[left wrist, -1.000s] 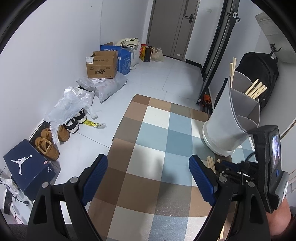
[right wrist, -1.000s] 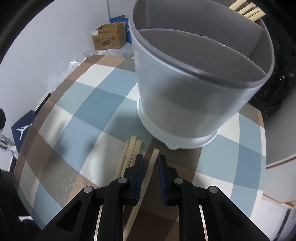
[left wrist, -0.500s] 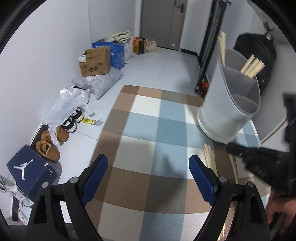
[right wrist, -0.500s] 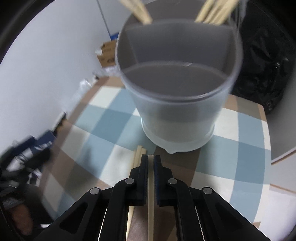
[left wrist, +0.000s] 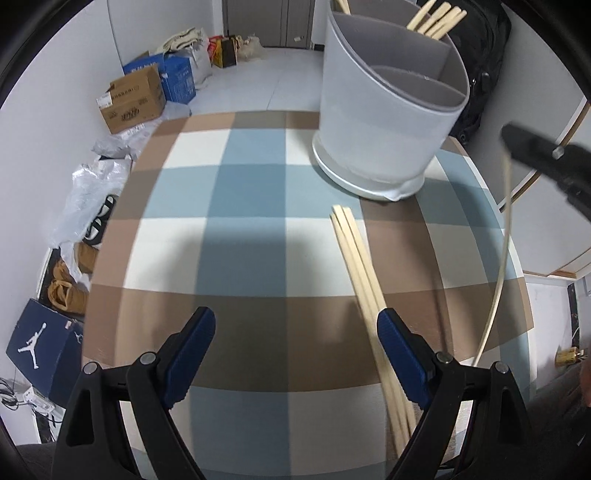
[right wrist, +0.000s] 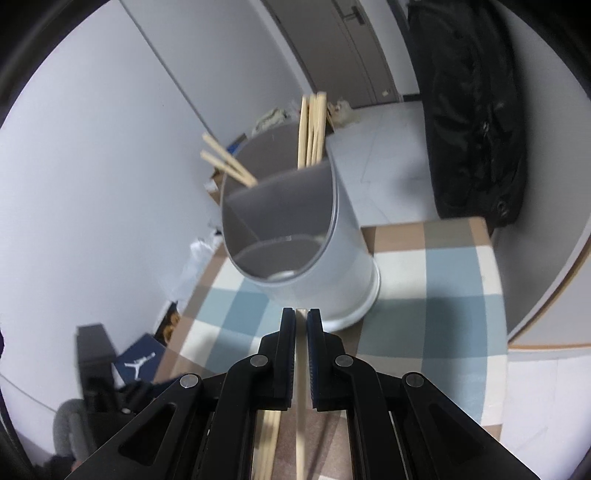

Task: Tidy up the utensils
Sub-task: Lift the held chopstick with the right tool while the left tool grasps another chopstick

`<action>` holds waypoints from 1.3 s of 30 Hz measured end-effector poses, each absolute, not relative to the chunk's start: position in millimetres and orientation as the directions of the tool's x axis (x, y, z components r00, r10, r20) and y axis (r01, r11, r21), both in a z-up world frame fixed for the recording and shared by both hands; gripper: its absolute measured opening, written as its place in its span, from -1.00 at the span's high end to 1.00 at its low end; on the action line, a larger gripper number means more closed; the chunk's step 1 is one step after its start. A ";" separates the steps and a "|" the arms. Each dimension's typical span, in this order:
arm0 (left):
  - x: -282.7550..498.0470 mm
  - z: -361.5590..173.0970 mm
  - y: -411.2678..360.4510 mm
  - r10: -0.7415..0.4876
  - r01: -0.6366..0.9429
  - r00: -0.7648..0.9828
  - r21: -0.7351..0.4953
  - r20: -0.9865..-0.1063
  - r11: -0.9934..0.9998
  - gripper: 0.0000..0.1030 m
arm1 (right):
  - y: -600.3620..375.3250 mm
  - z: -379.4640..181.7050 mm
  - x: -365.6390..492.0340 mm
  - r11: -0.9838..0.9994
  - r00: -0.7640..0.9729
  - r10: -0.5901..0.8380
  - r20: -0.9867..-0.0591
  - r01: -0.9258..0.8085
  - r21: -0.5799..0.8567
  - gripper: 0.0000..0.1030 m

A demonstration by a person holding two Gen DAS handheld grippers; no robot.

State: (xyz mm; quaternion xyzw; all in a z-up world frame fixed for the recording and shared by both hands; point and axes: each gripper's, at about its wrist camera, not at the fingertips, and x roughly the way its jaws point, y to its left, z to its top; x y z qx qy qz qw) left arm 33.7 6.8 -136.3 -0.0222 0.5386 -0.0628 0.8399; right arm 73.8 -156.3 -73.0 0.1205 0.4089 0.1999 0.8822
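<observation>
A grey divided utensil holder stands at the far side of the checked table, with wooden chopsticks in its back compartments. My right gripper is shut on a single chopstick, lifted above the table just short of the holder; the left wrist view shows that chopstick hanging from the right gripper's black jaws at the right edge. My left gripper stands open low over the table. Several loose chopsticks lie beside its right finger.
The checked cloth covers a small table. Beyond its left edge, on the floor, are cardboard boxes, plastic bags, shoes and a blue shoebox. A black backpack hangs behind the holder.
My right gripper closed on one chopstick and lifted it off the table toward the holder. My left gripper moved in lower over the table, toward the loose chopsticks, still open.
</observation>
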 end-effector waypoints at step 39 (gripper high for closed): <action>62.5 -156.4 -7.7 -0.045 0.027 0.305 -0.038 -0.951 0.999 -0.67 | -180.2 -46.4 62.0 0.870 0.660 0.474 -0.582 -0.253 0.423 0.89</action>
